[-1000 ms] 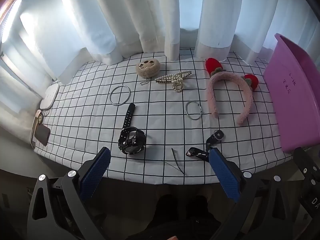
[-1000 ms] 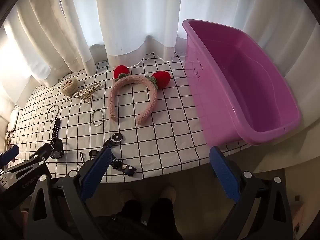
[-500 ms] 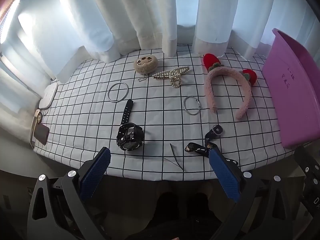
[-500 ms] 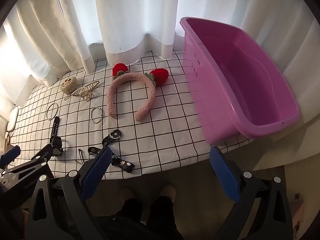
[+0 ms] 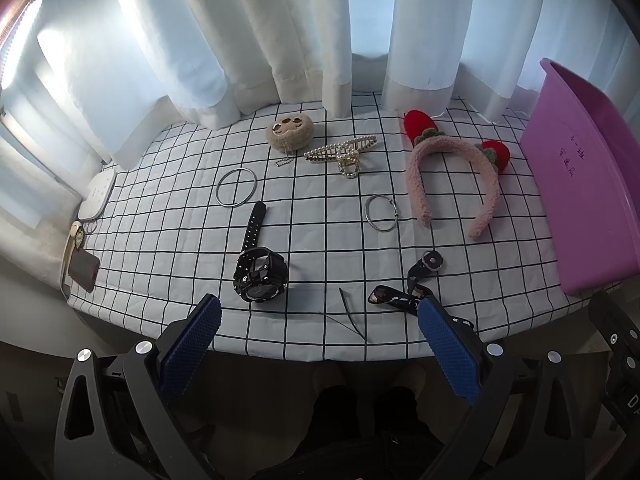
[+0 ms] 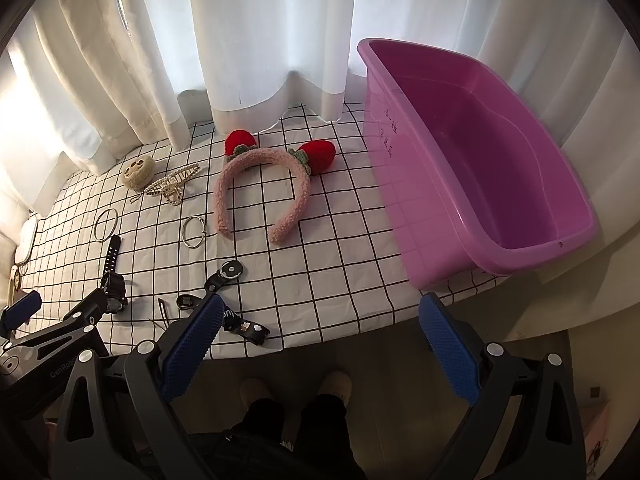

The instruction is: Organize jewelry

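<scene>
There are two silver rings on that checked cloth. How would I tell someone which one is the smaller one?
Start at the big purple plastic tub on the right end of the checked tablecloth, then move left to the fluffy pink headband with red strawberries. The smaller silver wire hoop lies just beside the headband's left tip. Unlike the larger plain silver bangle further left above the black wristwatch, it has a small clasp on its right side.

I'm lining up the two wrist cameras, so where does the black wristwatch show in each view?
Left wrist: black wristwatch lies low centre-left, just beyond the left finger.
Right wrist: black wristwatch sits far left, partly behind the other gripper's arm.
Shared landmark: pink strawberry headband, beside the purple tub.
</scene>
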`<state>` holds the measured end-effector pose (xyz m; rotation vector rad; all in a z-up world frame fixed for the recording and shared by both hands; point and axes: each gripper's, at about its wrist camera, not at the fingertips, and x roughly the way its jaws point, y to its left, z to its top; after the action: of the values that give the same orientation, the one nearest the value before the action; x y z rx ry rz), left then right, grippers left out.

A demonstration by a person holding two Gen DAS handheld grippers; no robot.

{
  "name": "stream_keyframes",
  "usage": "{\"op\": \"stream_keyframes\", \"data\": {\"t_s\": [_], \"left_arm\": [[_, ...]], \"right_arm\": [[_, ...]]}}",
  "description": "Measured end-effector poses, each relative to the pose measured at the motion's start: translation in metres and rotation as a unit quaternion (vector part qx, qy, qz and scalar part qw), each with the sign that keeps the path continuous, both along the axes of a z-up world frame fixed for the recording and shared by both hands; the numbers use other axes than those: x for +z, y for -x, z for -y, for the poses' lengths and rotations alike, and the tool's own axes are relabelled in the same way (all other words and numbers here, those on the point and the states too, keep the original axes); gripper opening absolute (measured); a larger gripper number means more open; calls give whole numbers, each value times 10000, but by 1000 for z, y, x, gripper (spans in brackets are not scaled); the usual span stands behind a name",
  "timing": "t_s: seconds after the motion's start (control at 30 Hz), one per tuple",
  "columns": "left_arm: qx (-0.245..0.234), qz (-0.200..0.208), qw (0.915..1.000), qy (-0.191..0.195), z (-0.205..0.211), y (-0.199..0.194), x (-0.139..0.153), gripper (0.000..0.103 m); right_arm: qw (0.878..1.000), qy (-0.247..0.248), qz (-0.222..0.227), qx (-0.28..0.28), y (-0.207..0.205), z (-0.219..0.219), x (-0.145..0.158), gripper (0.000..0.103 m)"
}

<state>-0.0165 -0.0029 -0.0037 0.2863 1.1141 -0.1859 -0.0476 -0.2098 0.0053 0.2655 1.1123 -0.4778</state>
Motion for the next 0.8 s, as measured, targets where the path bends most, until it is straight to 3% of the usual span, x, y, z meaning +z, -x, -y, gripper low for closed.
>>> {"op": "stream_keyframes", "data": {"t_s": [0.8], "left_arm": [[-36,72,10000,34,1,-3,7,97]], "right_arm": [[9999,57,98,-14,2,2,8,94]]}}
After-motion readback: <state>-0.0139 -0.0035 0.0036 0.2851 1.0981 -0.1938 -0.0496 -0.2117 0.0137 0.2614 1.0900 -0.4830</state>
